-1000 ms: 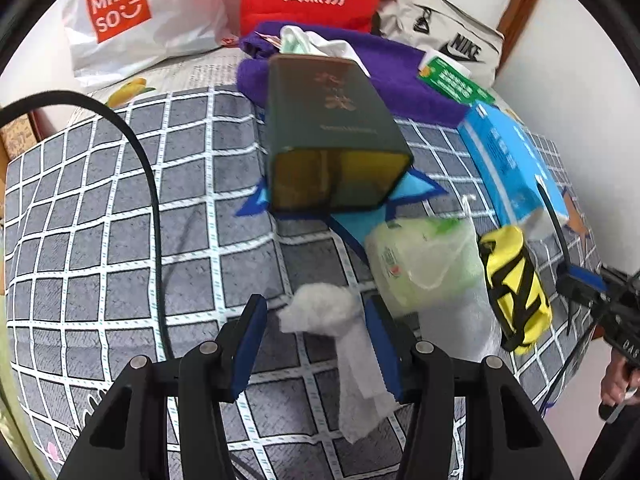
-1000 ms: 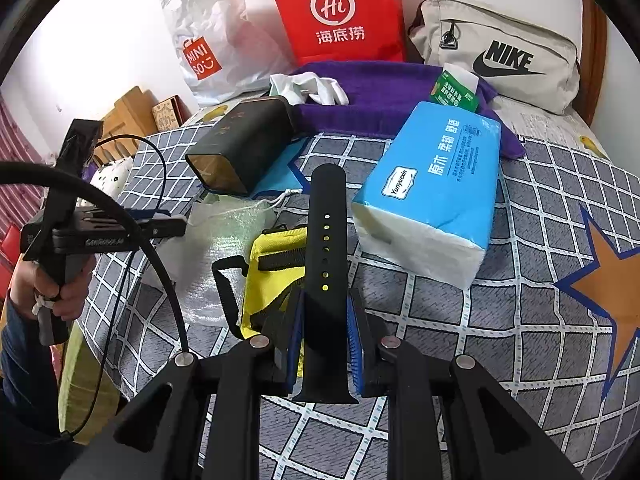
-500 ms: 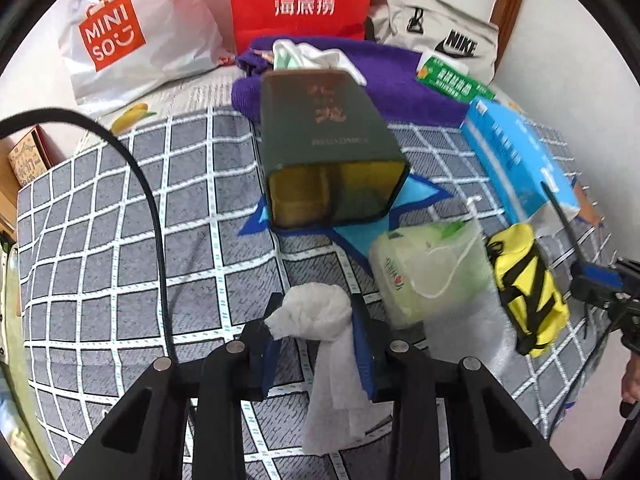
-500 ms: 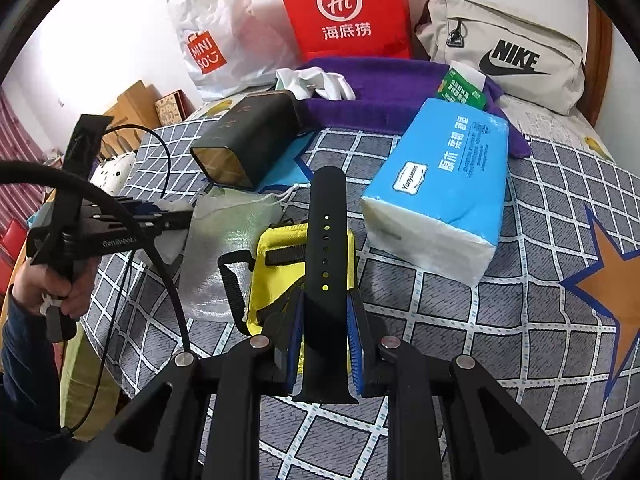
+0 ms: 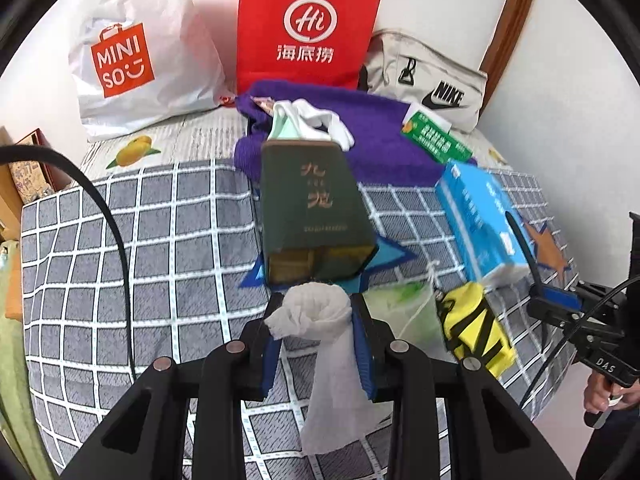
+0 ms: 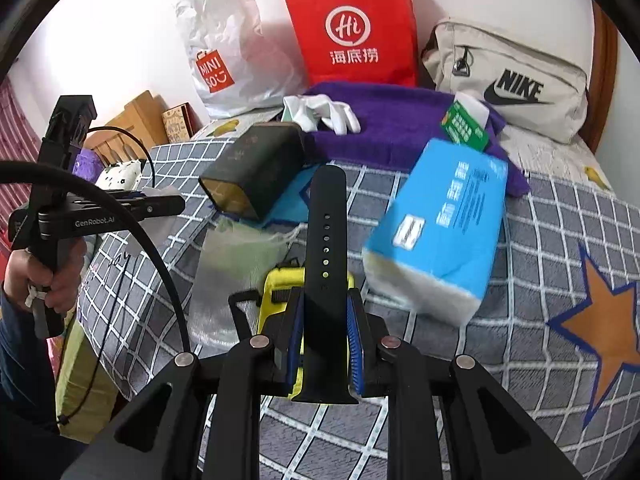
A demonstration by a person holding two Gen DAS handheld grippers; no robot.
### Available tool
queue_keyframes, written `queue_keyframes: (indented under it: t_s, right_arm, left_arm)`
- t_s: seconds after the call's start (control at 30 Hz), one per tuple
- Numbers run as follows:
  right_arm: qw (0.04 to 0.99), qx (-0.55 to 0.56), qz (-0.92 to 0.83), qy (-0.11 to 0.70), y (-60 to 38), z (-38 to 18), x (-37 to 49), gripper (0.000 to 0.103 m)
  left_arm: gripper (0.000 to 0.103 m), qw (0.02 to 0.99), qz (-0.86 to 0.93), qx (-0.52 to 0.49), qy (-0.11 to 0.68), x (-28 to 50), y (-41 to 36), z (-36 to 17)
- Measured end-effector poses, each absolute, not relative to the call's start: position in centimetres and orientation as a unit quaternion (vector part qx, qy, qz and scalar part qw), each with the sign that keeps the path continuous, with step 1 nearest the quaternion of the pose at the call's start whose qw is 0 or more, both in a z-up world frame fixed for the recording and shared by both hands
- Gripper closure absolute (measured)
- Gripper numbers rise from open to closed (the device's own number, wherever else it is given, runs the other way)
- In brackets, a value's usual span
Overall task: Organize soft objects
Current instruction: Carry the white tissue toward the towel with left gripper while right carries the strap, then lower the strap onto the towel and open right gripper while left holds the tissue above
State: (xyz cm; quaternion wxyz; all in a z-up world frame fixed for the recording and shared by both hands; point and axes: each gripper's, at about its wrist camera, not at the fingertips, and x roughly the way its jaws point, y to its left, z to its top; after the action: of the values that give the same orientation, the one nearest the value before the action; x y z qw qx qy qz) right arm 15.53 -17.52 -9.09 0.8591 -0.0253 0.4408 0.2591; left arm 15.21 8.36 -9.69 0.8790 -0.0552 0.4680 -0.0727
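The left gripper (image 5: pixel 318 316) is clamping a crumpled white cloth (image 5: pixel 320 344), soft and wrinkled, its tail hanging down above the checked bed cover (image 5: pixel 160 220) near its front edge. Only the right wrist view is showing the right gripper (image 6: pixel 325 330) pinching a smooth black perforated strap (image 6: pixel 326 248) over a yellow pouch (image 6: pixel 276 284).
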Motion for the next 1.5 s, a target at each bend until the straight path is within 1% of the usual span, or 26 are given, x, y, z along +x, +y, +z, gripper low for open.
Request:
queue_keyframes:
  t_s: [0.27,0.53,1.17,1.5]
  right_arm:
    - [0.866,-0.025,0.261,0.425,-17.4,-7.4,17.9,0.083]
    - [0.876,-0.019,0.254,0.409,-17.7,-6.1,21.5,0.083]
    - [0.884,-0.022,0.222,0.41,-17.3,-4.9,31.4,0.083]
    - [0.886,-0.04,0.208,0.412,-16.2,-5.0,35.1,0.083]
  left_arm:
    - [0.072,0.884,-0.075,-0.072,0.455,16.8,9.1,-7.9]
    - [0.072,0.891,-0.061,-0.066,0.446,19.4,9.9,-6.8]
    - [0.072,0.901,-0.079,-0.061,0.422,28.2,10.8,-4.2]
    - [0.072,0.9,-0.084,-0.07,0.422,32.2,10.8,-4.2]
